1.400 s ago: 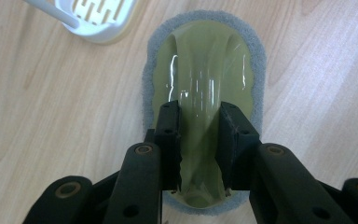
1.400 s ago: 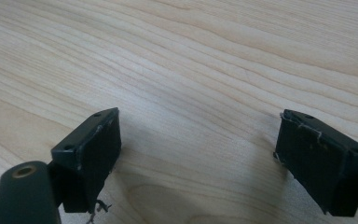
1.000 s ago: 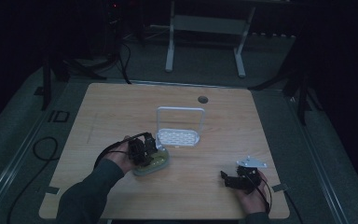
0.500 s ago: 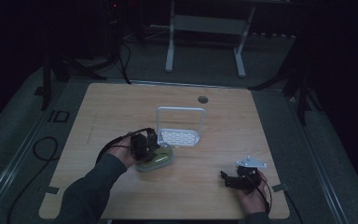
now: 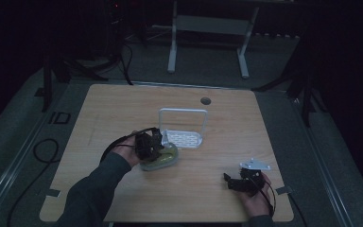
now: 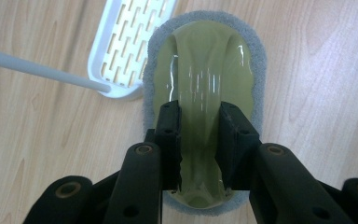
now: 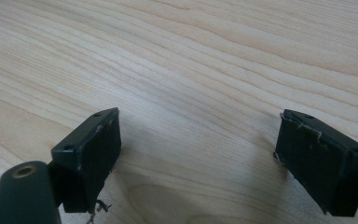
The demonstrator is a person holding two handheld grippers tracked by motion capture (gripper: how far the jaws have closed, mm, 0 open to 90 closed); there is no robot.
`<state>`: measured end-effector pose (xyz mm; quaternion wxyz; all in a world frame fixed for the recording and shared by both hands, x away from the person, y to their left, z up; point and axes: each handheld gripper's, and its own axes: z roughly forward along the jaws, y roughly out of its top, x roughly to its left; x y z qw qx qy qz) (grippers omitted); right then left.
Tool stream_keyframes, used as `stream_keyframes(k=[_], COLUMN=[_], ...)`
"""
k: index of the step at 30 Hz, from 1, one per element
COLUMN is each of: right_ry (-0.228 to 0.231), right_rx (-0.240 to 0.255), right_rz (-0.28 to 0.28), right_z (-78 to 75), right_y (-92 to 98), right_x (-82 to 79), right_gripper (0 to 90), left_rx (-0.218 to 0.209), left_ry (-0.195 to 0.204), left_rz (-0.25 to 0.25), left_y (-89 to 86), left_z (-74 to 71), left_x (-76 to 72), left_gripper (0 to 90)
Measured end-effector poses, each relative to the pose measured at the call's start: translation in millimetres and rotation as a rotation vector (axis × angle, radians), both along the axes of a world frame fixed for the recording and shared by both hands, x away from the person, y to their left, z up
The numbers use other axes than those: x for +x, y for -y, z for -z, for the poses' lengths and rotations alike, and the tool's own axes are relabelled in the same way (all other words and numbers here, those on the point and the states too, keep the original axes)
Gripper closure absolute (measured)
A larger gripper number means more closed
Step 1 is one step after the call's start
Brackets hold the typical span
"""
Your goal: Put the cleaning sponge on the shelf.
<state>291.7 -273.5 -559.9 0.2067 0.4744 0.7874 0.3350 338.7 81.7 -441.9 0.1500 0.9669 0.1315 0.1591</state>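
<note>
A pale wooden table (image 5: 123,109) with fine wavy grain and rounded corners is lying under the person, a small round hole near its 12 o'clock edge. Near the centre a white plastic tray (image 5: 183,138), oblong and slotted, is sitting flat with a thin arched wire handle rising over it. Touching its 7 o'clock corner, an oval scrubber (image 6: 205,60) is resting on the wood: glossy olive-green moulded grip on a fuzzy grey pad. The left gripper (image 6: 199,140) is reaching in from 8 o'clock, sleeved forearm angled inward, its black jaws pinching the scrubber's raised central ridge. At 5 o'clock the right gripper (image 7: 198,158) is hovering low over bare wood, jaws spread wide and holding nothing.
</note>
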Motion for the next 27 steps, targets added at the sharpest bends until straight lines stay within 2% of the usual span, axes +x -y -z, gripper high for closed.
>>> stream_keyframes(k=[10, 15, 27], right_ry=[-0.001, -0.001, -0.001], right_rx=[0.0, -0.001, 0.0], right_rz=[0.0, -0.001, 0.0], right_z=[-0.1, -0.1, 0.0], right_y=[0.0, 0.1, 0.0], right_x=[0.0, 0.0, 0.0], right_gripper=[13.6, 13.6, 13.6], left_rx=[-0.006, 0.01, -0.008], left_ry=[0.027, 0.042, 0.053], left_rz=[0.042, 0.068, 0.093], left_y=[4.8, 8.0, 10.6], left_z=[-4.0, -5.4, -9.3], left_x=[2.4, 5.1, 10.4], left_gripper=[72.0, 72.0, 72.0])
